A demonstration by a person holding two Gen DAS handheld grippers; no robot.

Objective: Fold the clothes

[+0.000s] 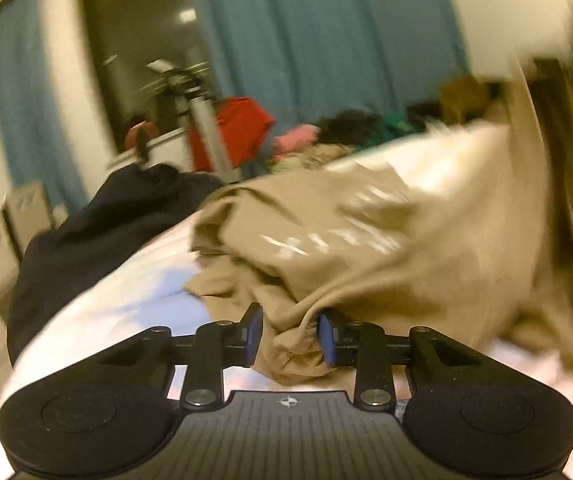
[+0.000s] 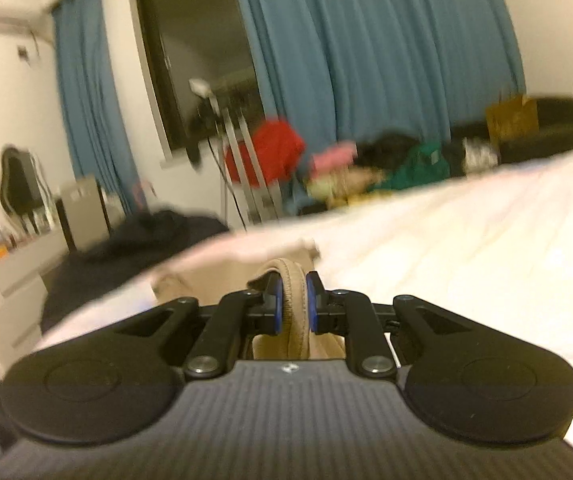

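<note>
Both tongs are clenched on the crumpled tan cotton T-shirt, lifted over the white bed near its foot edge: left tongs pinch bunched fabric, right tongs the ribbed collar. That loose left bunch could slip, dropping a corner and skewing the fold.

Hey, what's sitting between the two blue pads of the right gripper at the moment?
A thick ribbed hem of the tan shirt fills the gap of the right gripper, pinched between its pads; this shows in the right wrist view.
</note>
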